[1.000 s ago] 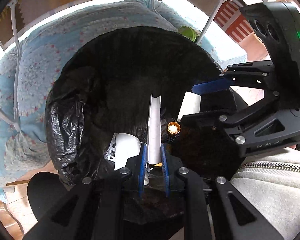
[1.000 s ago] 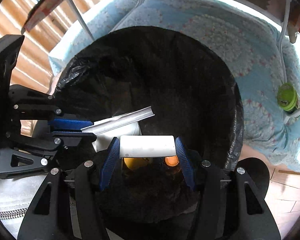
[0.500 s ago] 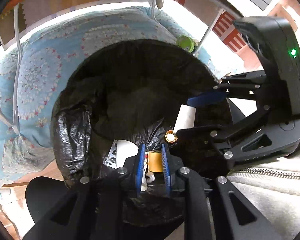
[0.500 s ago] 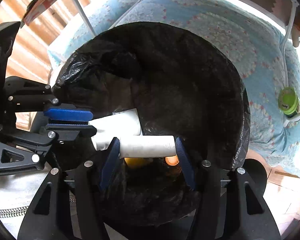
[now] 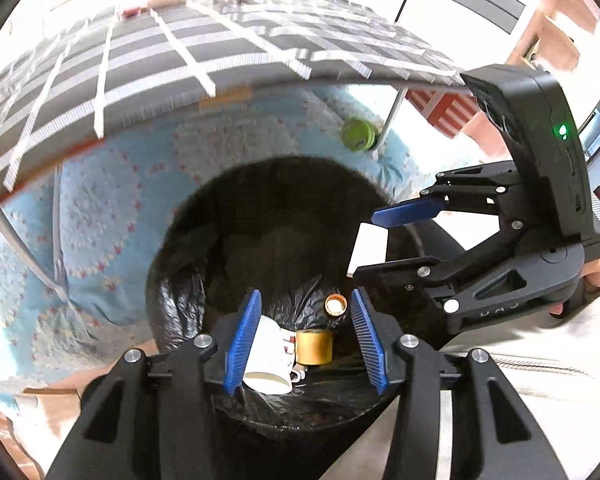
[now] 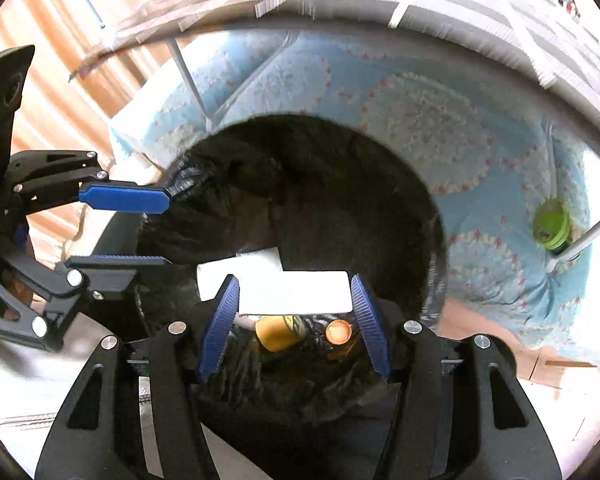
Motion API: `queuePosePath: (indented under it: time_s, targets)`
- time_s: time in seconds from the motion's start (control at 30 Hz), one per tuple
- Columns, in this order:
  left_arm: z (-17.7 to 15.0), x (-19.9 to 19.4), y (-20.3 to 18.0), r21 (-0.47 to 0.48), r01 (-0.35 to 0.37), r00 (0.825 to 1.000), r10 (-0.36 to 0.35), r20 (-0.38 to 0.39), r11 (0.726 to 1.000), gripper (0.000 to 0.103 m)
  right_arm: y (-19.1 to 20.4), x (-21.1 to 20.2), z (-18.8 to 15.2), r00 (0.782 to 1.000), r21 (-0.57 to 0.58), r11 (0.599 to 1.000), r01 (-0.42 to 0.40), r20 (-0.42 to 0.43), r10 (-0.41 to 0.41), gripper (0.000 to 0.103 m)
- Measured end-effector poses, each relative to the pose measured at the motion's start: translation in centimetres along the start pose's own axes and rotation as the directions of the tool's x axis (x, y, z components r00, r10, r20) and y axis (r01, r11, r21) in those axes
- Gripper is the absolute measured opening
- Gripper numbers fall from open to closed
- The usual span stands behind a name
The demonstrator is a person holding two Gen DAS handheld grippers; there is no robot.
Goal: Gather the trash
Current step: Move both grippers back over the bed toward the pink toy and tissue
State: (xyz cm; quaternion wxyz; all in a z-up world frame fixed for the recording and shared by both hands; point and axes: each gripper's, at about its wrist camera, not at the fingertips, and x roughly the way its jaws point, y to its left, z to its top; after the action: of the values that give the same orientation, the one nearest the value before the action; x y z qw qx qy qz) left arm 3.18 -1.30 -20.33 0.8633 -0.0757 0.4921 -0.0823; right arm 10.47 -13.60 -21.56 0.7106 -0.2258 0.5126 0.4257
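A bin lined with a black bag [image 5: 204,248] [image 6: 380,200] stands below both grippers. My left gripper [image 5: 306,340] is open and empty above it; it also shows at the left of the right wrist view [image 6: 140,232]. My right gripper [image 6: 294,328] is shut on a white box [image 6: 294,292] and holds it over the bin; it also shows in the left wrist view [image 5: 400,240] with the box [image 5: 368,246]. In the bag lie a white paper cup [image 5: 268,364], a yellow can [image 5: 314,346] [image 6: 278,332], an orange cap [image 5: 335,304] [image 6: 338,331] and white paper [image 6: 240,272].
The bin stands against a light blue patterned quilt [image 5: 112,216] [image 6: 440,128] under a grey checked surface [image 5: 220,44] on white metal legs. A green round lid [image 5: 358,134] [image 6: 552,224] lies on the quilt by a leg. Wooden floor shows at the lower edges.
My left gripper has let go of the white folded strip, which dropped into the bag, and its jaws have opened wide. Both grippers have risen, showing more of the surroundings. The right gripper keeps its box.
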Motion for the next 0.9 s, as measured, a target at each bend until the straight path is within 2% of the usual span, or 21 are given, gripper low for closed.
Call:
queuePosePath:
  time_s: [0.1,0.2,0.23,0.3,0.37,0.6,0.8,0.9]
  targets:
    - [0.9,-1.9,-0.2,0.015,-0.006,0.999,0.005,0.044,1.0,0.045,0.0,-1.7,0.4,0.999,-0.01,1.0,0.008,0.046,-0.008,0.058]
    - [1.7,-3.6,-0.3,0.025,0.001,0.997,-0.003,0.083,1.0,0.045,-0.2,-2.9,0.6,0.997,-0.008,1.0,-0.02,0.07,0.02,0.058]
    - [1.9,-4.0,-0.3,0.027,-0.001,0.996,-0.001,0.092,1.0,0.05,-0.1,-3.1,0.6,0.997,-0.014,1.0,-0.023,0.074,0.024,0.058]
    - [2.3,-4.6,-0.4,0.036,-0.016,0.994,0.013,0.105,0.999,0.053,0.2,-3.0,0.7,0.997,-0.026,0.999,-0.029,0.073,0.031,0.058]
    - [2.4,-4.9,-0.5,0.038,-0.023,0.993,0.018,0.112,0.999,0.053,0.5,-3.0,0.6,0.996,-0.037,0.999,-0.038,0.077,0.04,0.064]
    - [3.5,-5.7,0.2,0.031,-0.039,0.99,0.034,0.139,0.999,0.053,0.5,-3.2,0.9,0.995,-0.04,0.999,-0.024,0.093,0.028,0.064]
    - [5.4,-7.8,1.8,0.028,-0.054,0.978,0.048,0.202,0.998,0.053,-0.5,-5.6,2.9,0.984,-0.043,0.999,-0.009,0.18,0.016,0.064]
    - [6.8,-9.0,3.0,0.033,-0.076,0.968,0.065,0.244,0.997,0.053,-1.0,-7.9,4.8,0.966,-0.055,0.999,0.0,0.258,0.014,0.064]
